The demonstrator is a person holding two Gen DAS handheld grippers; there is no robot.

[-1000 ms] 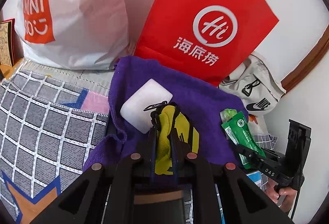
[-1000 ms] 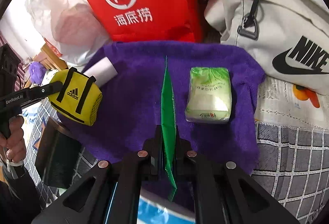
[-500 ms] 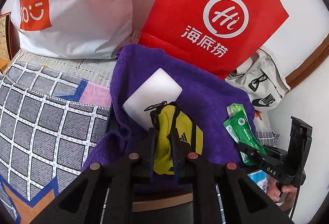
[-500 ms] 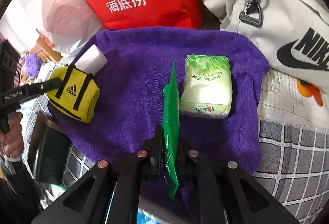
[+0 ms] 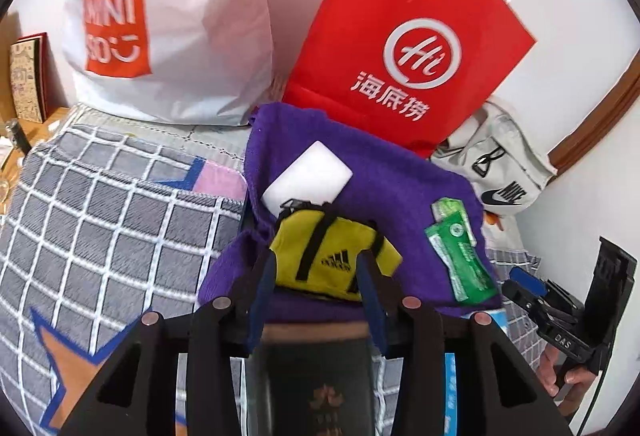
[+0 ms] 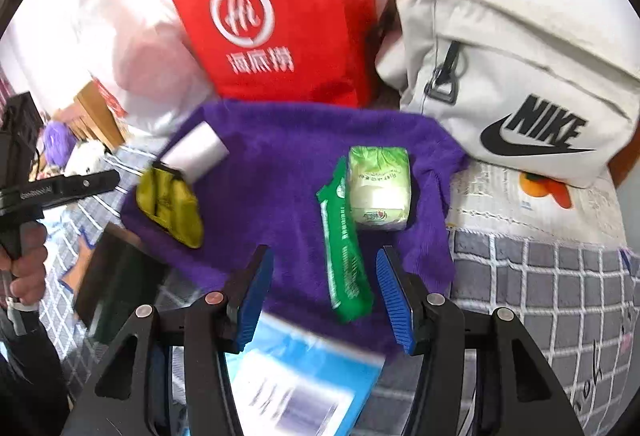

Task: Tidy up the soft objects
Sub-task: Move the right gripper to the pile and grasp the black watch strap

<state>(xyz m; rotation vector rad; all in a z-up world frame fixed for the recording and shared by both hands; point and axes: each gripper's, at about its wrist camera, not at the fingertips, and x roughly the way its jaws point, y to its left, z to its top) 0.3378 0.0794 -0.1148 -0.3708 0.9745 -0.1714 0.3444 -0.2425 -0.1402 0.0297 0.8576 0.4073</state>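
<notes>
- A purple towel [image 6: 288, 172] lies spread on a bed with a grey checked cover [image 5: 100, 220], in front of a red bag [image 5: 404, 48] and a white bag [image 5: 168, 24].
- Left gripper [image 5: 316, 280]: the jaws are opening, partly apart. A yellow pouch [image 5: 332, 256] sits between them on the towel's near edge; the pads look to be letting go of it, no longer pinching.
- Right gripper [image 6: 324, 296]: the jaws are opening, about half wide. A green packet [image 6: 344, 248] lies flat between them on the towel, touching neither pad.
- A tissue pack [image 6: 380, 188] rests just beside the packet; a white block [image 5: 308, 176] touches the pouch's far side.
- To finish this release well, I would let both jaws spread fully before drawing back, then pull straight away along the fingers so no pad drags the pouch strap or the packet's end.
- The pouch sits close to the towel's edge, so a sideways nudge could tip it off.
</notes>
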